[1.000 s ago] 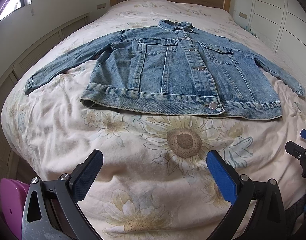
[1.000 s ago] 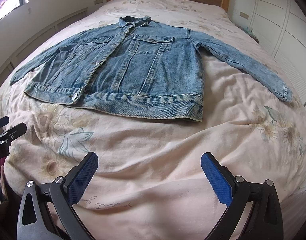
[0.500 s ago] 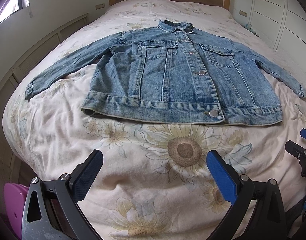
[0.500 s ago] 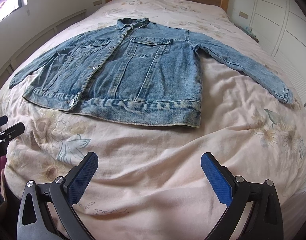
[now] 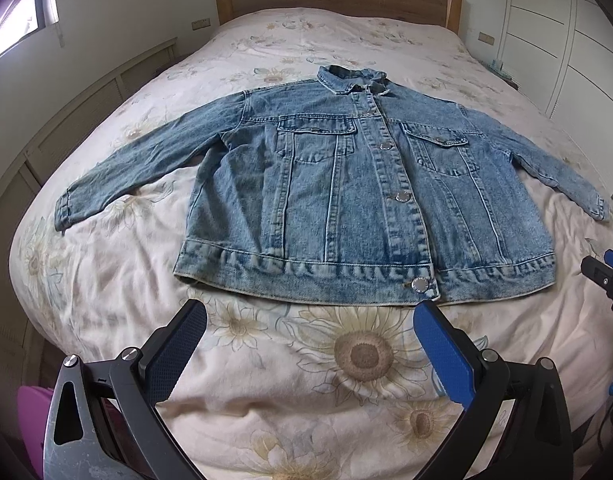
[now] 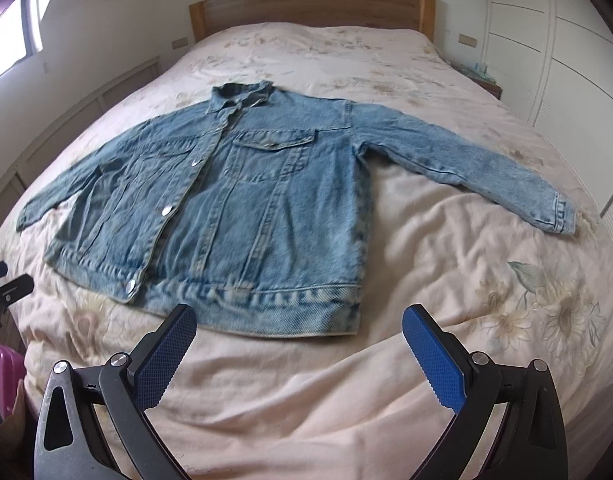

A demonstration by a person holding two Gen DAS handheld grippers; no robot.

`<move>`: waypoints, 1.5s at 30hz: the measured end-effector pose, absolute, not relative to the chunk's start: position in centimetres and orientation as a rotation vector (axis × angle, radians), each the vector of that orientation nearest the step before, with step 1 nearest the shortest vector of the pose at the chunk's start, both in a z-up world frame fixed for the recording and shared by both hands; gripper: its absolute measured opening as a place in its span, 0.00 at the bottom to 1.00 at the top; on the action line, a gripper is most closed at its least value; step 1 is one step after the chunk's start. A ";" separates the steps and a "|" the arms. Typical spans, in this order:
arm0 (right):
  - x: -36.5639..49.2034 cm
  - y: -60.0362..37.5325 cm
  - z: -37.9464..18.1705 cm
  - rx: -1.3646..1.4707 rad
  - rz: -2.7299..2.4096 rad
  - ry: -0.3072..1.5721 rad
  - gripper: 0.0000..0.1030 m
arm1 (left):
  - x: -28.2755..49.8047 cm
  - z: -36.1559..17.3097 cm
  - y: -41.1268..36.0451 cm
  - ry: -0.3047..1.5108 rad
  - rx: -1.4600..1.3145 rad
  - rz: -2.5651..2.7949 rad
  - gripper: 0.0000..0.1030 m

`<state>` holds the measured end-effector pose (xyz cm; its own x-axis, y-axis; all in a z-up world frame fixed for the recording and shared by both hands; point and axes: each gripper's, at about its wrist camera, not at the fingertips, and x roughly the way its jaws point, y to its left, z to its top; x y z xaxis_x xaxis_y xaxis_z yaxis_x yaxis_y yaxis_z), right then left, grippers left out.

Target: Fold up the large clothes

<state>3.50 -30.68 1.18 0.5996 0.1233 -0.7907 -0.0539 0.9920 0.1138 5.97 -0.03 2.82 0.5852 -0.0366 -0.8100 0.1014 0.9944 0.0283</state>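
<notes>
On the bed [image 5: 106,280] with the floral cover, the denim jacket [image 5: 358,200] lies flat mid-bed, sleeves spread; both grippers have closed in on its hem since a second ago, left gripper [image 5: 310,344] and right gripper [image 6: 298,340] wide open, empty, so folding hasn't begun

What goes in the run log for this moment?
jacket flat on bed, unfolded | left tongs open, empty | right tongs open, empty
</notes>
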 end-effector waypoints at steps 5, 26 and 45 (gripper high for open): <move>4.6 -34.0 1.3 0.121 0.055 0.917 1.00 | 6.8 3.4 0.0 0.945 0.072 -0.059 0.99; 9.4 -50.7 -1.8 0.387 -0.167 0.899 1.00 | 10.8 6.8 2.9 0.968 0.017 0.182 0.99; 14.3 -64.4 -9.5 0.791 -0.346 0.929 0.99 | 12.4 5.0 5.7 1.044 -0.074 0.290 0.99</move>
